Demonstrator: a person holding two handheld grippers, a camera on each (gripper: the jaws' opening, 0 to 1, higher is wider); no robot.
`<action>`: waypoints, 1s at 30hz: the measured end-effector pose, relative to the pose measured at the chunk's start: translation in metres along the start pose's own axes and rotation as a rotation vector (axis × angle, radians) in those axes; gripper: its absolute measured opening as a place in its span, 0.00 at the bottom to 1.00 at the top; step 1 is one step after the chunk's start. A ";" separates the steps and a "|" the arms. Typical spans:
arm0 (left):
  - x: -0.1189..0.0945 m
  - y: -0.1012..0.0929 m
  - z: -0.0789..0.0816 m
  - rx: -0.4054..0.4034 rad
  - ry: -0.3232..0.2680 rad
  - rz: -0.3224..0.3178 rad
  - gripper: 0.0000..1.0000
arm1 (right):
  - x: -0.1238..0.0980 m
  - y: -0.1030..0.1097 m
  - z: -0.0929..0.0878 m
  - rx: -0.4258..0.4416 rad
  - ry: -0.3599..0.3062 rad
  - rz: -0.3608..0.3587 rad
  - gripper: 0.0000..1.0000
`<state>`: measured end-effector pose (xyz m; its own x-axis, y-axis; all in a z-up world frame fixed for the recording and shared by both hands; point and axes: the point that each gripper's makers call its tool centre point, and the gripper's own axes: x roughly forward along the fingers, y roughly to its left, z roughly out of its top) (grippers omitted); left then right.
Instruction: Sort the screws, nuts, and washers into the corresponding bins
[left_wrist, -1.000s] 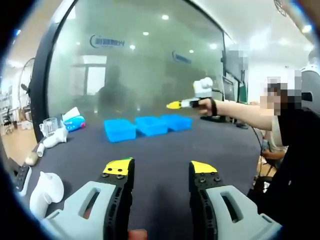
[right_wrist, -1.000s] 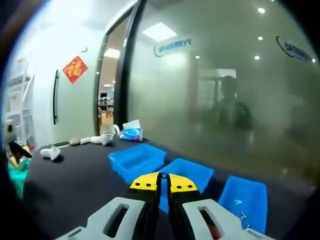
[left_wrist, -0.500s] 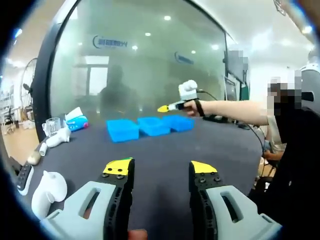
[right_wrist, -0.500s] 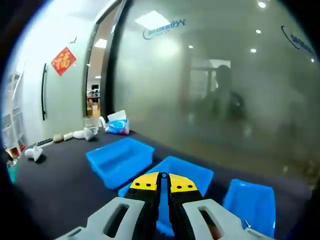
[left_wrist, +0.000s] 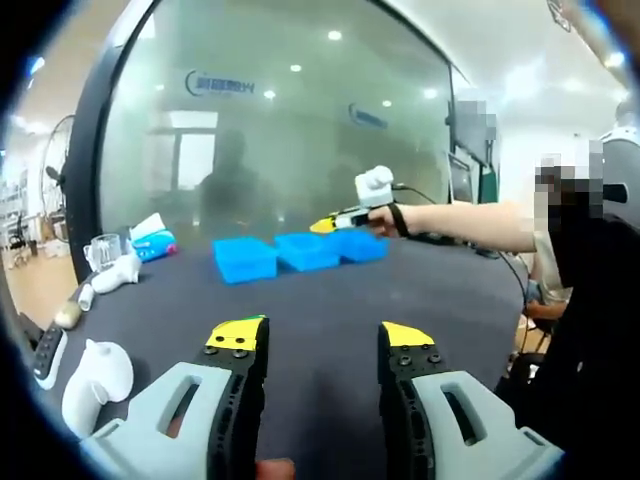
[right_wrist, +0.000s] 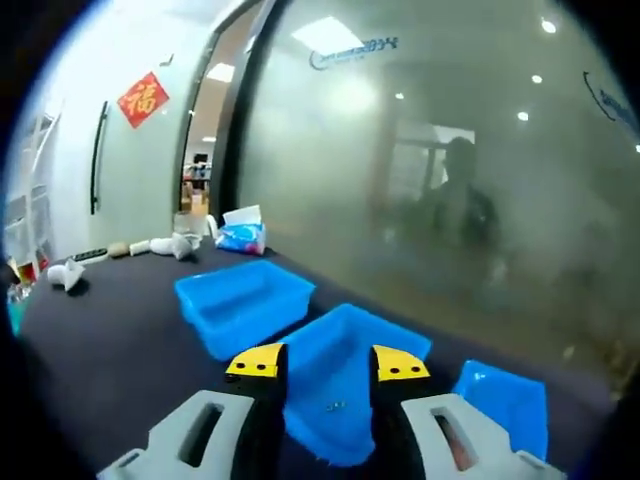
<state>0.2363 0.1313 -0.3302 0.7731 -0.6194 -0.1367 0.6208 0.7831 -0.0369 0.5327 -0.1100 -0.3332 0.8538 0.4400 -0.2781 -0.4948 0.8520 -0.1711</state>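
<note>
Middle bin (right_wrist: 345, 375): my right gripper (right_wrist: 327, 362) hovers over it, fingers released, small part inside. Left gripper (left_wrist: 320, 340) idles open. Next: fetch another part.

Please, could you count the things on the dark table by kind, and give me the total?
Blue bins: 3
White pipe elbows: 2
Clear glass mug: 1
Tissue pack: 1
Small metal part in the middle bin: 1
Total: 8
</note>
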 end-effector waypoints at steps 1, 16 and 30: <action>0.000 0.000 0.000 0.000 0.000 -0.001 0.42 | -0.003 0.001 -0.001 0.008 -0.004 0.001 0.30; 0.005 -0.005 0.003 0.000 -0.006 -0.012 0.42 | -0.083 0.026 -0.012 0.017 -0.073 0.051 0.36; 0.012 -0.013 0.009 0.001 -0.009 -0.032 0.43 | -0.186 0.063 -0.045 0.028 -0.104 0.103 0.37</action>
<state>0.2390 0.1129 -0.3224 0.7539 -0.6448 -0.1262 0.6455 0.7627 -0.0403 0.3352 -0.1513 -0.3346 0.8119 0.5509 -0.1931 -0.5768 0.8080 -0.1199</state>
